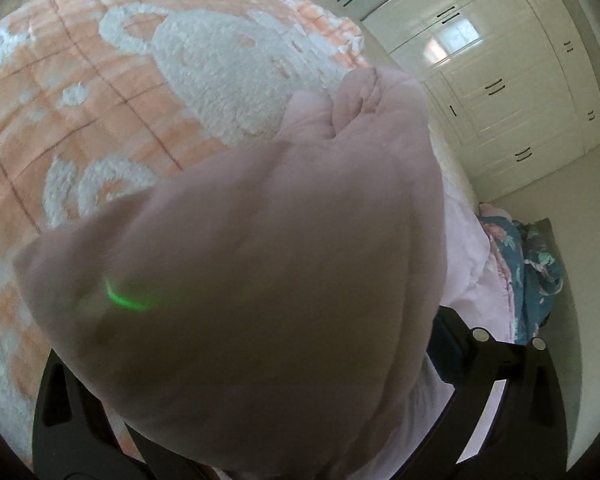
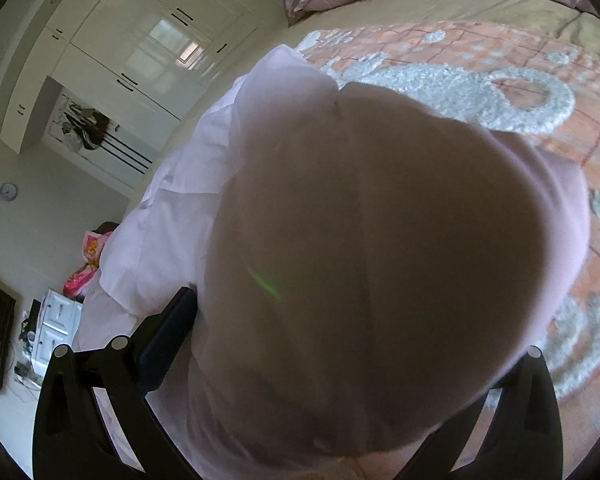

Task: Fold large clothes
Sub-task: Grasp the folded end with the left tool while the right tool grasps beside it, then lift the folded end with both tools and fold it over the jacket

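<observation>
A pale pink, soft, thin cloth garment (image 1: 260,272) hangs bunched over the left gripper (image 1: 260,360) and over the right gripper (image 2: 320,380), above the orange and white fluffy blanket (image 1: 100,100). It hides the fingertips; whether either gripper pinches it cannot be told

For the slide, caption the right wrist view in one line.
Pale pink garment bunched over the right gripper, hiding its fingertips, above a peach-and-white blanket beside white wardrobes.
</observation>
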Tool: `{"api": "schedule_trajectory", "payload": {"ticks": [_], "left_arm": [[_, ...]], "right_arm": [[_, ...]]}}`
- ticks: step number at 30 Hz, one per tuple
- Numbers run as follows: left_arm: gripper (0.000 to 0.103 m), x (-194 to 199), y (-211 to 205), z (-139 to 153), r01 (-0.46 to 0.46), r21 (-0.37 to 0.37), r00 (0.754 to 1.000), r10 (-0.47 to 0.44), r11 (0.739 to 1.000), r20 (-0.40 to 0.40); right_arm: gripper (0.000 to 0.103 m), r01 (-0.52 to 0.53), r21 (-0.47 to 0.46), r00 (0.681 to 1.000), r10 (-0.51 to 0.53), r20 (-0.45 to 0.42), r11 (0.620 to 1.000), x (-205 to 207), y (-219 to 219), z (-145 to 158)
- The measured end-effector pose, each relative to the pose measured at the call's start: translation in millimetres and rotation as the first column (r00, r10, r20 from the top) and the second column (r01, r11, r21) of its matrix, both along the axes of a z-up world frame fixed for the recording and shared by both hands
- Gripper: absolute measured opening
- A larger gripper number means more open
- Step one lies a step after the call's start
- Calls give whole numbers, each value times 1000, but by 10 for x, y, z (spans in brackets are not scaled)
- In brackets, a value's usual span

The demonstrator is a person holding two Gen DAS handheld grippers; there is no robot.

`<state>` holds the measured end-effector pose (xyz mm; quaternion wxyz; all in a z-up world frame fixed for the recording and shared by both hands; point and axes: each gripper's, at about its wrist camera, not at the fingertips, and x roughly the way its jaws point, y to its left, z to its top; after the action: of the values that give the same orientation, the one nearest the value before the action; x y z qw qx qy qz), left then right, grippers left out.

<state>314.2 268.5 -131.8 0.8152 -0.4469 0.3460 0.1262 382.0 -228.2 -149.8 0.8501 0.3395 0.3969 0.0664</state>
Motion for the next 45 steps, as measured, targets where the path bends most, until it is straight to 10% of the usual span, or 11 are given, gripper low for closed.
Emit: {"api": "schedule_trajectory", "payload": {"ticks": [6, 12, 18, 30, 45], "left_arm": [[59, 67, -109, 191, 48, 118, 999, -49, 992, 5], [38, 131, -219, 361, 88, 211, 996, -92, 974, 11], [32, 164, -244, 459, 108, 242, 993, -115, 964, 14], [25, 91, -305, 897, 153, 321, 984, -175, 935, 40], [25, -449, -461, 1405, 191, 418, 967, -244, 888, 78]], "right_arm": [[97, -49, 7, 999, 49, 9, 999, 69, 48, 4], [62, -127, -32, 990, 129, 48, 991, 101, 128, 137], [41, -208, -168, 971, 224, 85, 964, 94, 258, 328], [30, -268, -507, 900, 400, 171, 819, -149, 650, 938], [29, -290, -582, 841, 493, 224, 760, -725, 673, 1424]]}}
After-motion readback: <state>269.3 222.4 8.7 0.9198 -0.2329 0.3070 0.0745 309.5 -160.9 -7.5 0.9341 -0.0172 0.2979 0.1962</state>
